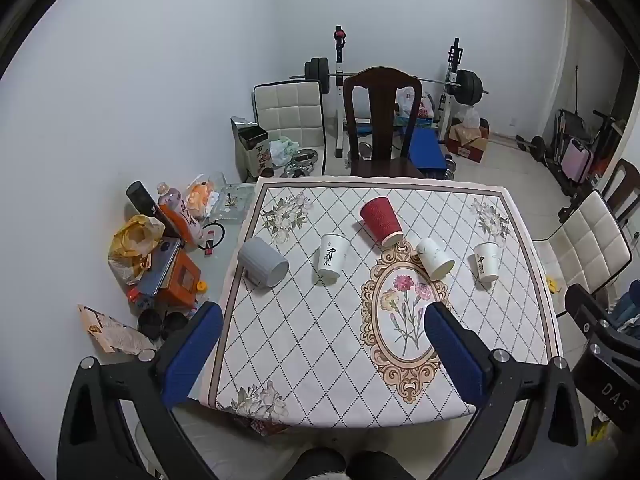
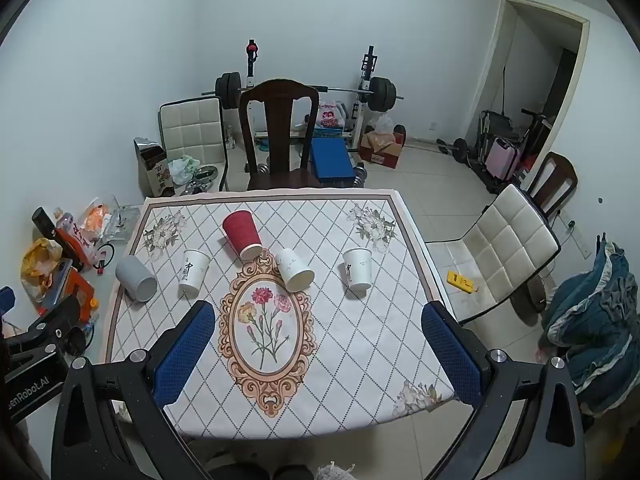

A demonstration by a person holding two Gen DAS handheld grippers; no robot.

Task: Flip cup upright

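Observation:
Several cups stand or lie on the patterned tablecloth (image 1: 320, 344). A grey cup (image 1: 263, 262) (image 2: 136, 279) lies on its side at the left edge. A red ribbed cup (image 1: 381, 221) (image 2: 241, 234) and a white cup (image 1: 435, 258) (image 2: 294, 269) also lie tipped. Two white paper cups (image 1: 333, 257) (image 1: 487, 261) (image 2: 193, 271) (image 2: 357, 268) stand mouth down. My left gripper (image 1: 324, 322) and right gripper (image 2: 316, 320) are open and empty, held above the table's near half, apart from all cups.
A dark wooden chair (image 1: 382, 120) stands behind the table. White padded chairs (image 2: 504, 248) stand at the right and back left. Clutter of bottles, bags and boxes (image 1: 160, 248) lies on the table's left part. A barbell rack (image 1: 400, 76) stands by the far wall.

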